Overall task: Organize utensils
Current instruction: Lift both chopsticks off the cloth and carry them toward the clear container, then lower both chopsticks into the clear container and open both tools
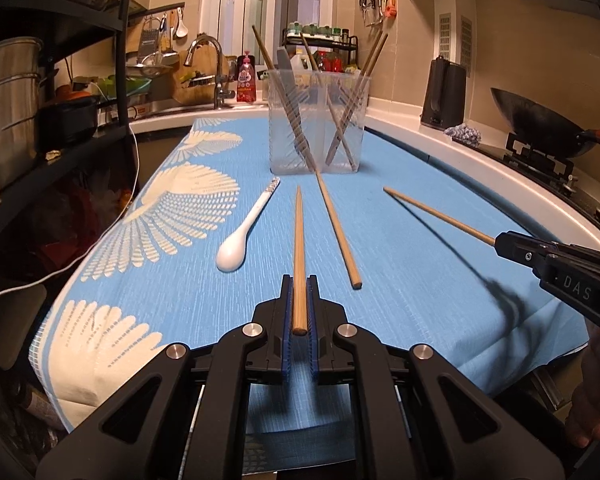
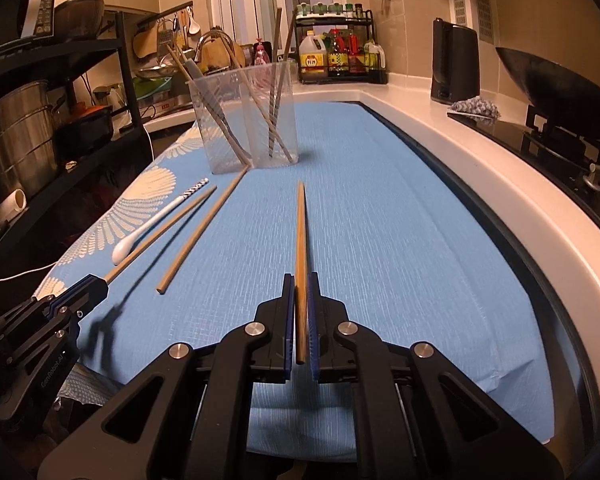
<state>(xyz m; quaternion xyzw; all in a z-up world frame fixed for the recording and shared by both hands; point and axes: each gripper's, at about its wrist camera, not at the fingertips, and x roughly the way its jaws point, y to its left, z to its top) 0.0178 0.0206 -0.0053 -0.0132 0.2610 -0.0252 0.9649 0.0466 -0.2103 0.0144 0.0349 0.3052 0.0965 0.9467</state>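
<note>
My left gripper (image 1: pixel 299 284) is shut on a wooden chopstick (image 1: pixel 299 240) that points forward above the blue cloth. It also shows in the right wrist view (image 2: pixel 96 282). My right gripper (image 2: pixel 300 280) is shut on a second chopstick (image 2: pixel 301 232), held above the cloth; it shows at the right of the left wrist view (image 1: pixel 500 242). A third chopstick (image 1: pixel 336 228) lies loose on the cloth, its tip touching the clear two-part holder (image 1: pixel 318 120), which holds several chopsticks and a grey utensil. A white spoon (image 1: pixel 240 240) lies left of it.
The blue cloth (image 1: pixel 420 300) with white fan prints covers the counter. A black metal rack with pots (image 1: pixel 28 120) stands left. A sink tap (image 1: pixel 216 72), a spice rack (image 2: pixel 340 52), a black kettle (image 2: pixel 456 60) and a wok on the stove (image 2: pixel 560 92) line the back and right.
</note>
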